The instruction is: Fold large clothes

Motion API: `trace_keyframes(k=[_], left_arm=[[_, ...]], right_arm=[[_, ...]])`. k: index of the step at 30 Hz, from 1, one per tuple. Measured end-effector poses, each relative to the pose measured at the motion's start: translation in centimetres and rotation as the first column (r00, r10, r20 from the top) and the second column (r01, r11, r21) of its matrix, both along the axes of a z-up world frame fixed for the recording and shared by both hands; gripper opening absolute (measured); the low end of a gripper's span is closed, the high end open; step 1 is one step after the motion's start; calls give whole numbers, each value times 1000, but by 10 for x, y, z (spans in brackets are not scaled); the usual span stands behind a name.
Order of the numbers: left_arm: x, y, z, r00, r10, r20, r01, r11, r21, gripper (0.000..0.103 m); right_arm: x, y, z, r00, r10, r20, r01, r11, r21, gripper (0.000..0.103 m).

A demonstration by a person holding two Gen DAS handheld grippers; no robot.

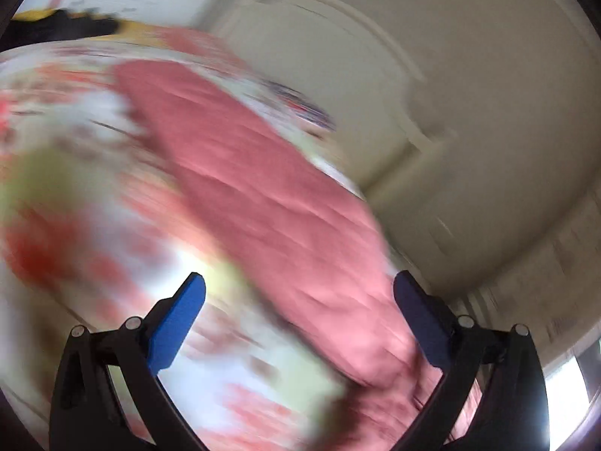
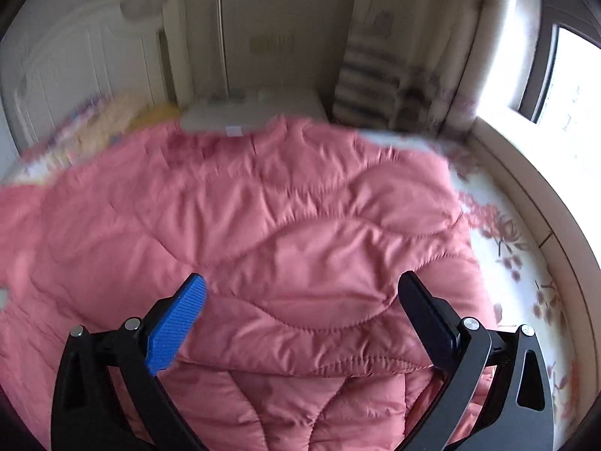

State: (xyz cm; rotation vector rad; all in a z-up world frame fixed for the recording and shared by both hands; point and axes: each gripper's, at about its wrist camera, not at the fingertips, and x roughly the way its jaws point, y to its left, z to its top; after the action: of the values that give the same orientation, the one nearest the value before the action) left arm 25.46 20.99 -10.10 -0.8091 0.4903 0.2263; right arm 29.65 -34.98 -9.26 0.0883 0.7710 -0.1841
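Pink quilted coat (image 2: 263, 225) on floral bedsheet (image 2: 526, 263), left view motion-blurred, left tool (image 1: 299, 293) and right tool (image 2: 302, 293) spread, empty.

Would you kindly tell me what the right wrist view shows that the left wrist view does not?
Only the right wrist view shows the window, the striped curtain and the quilted stitching, with the open right gripper over it. Only the left wrist view, heavily blurred, shows a yellow and black item beyond the open left gripper. Both show the pink quilted coat on the floral bedsheet.
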Motion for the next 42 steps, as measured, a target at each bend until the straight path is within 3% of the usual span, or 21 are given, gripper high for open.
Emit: trace_keyframes(k=[3,9,10,11,12,14,16,18,20,22,25,27,28,29,31,33,34,36,38,41,42], left_arm=[[7,53,-3,997,75,-16,-76,996,-45,99],[66,96,7,994,80,-69,-81,997,-13,96],[74,97,8,994,73,-80,-74,997,-12,73],[83,96,8,993,56,-104,-60,998,-36,25],[85,98,8,993,41,-113,-50,996,-77,8],[76,86,25,998,54,-38,-57,994,-88,8],[65,44,66,996,18,88,-18,1000,4,8],[56,-8,103,981,-70,179,57,995,76,8],[54,-53,132,955,-177,239,146,979,140,8],[49,-123,159,898,-335,286,270,932,243,10],[40,-225,166,790,-547,276,436,819,374,17],[35,-293,150,700,-675,233,553,719,421,42],[33,-325,137,654,-731,194,611,662,433,74],[30,-346,126,626,-763,160,646,623,442,92],[23,-389,99,568,-821,56,707,521,477,92],[12,-411,80,531,-847,-21,726,441,528,92],[6,-415,74,522,-852,-37,723,419,549,92],[-8,-402,69,534,-844,-54,698,404,592,93],[-13,-375,69,575,-817,-50,666,432,608,97],[-5,-316,70,690,-724,-10,598,562,571,101],[0,-290,66,747,-665,-1,562,629,537,101]], right_arm=[[15,4,-29,991,37,-131,-38,999,-2,99],[12,0,-28,992,44,-115,-43,999,15,99],[12,-1,-28,992,44,-114,-43,999,13,99],[10,0,-28,992,44,-115,-43,999,8,99],[7,5,-27,992,42,-115,-42,999,4,99],[10,7,-28,992,52,-119,-52,999,0,99],[6,-1,-24,996,46,-77,-42,998,43,99],[-9,-17,-12,999,-5,35,0,991,136,99],[-33,-44,2,980,-101,172,53,962,266,99],[-54,-70,11,947,-197,255,88,920,383,99],[-84,-103,19,880,-340,331,143,855,499,99],[-105,-125,18,831,-434,348,181,803,568,99],[-112,-133,17,815,-464,347,193,782,593,99],[-117,-140,15,804,-486,342,203,765,611,99],[-128,-156,14,786,-526,323,230,735,638,99],[-134,-166,15,788,-531,310,239,729,642,99],[-136,-172,17,792,-529,305,239,729,642,99],[-142,-179,19,803,-514,301,230,734,639,99],[-144,-177,16,821,-489,294,212,740,638,99],[-131,-162,13,880,-376,289,120,767,631,99],[-126,-152,10,900,-333,282,94,778,621,99]])
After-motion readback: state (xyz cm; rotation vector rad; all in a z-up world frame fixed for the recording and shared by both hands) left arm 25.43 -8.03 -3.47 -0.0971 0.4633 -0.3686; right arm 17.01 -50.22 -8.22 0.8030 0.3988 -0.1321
